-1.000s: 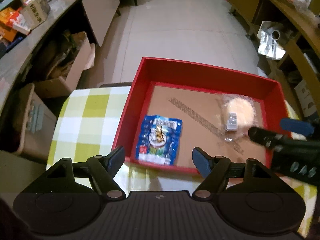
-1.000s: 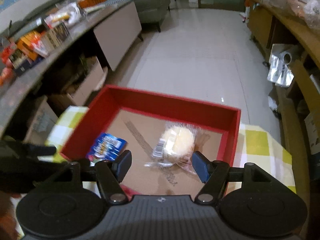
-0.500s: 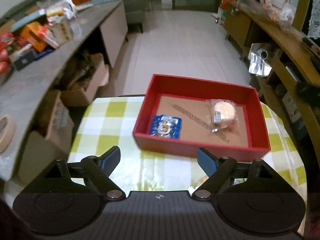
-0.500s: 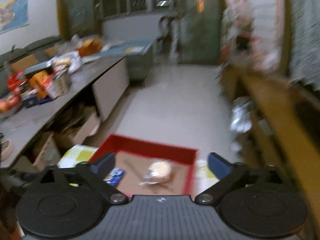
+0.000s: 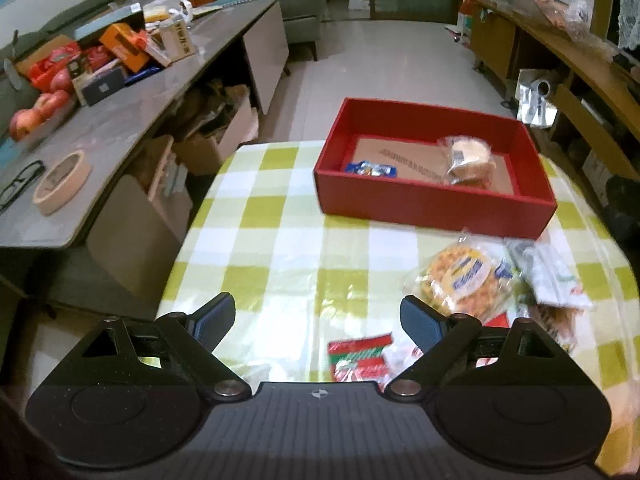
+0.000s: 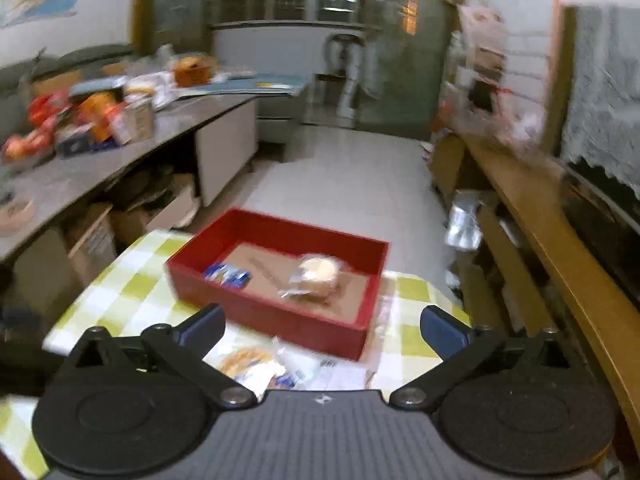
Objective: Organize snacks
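Green-checked tablecloth [image 5: 280, 240] under red box [image 5: 432, 204]; blurry, perhaps cluttered counter [image 6: 100, 160] left

A red box [image 5: 432, 200] with a brown floor sits on a green-and-white checked cloth [image 5: 280, 248]; one packet [image 5: 370, 168] inside is blue.

Left tongs [image 5: 316, 318]: black linkage arms, blue pads, silver pivot screws at 5 and 7 o'clock, ribbed grey housing. Right tongs [image 6: 322, 326]: identical.
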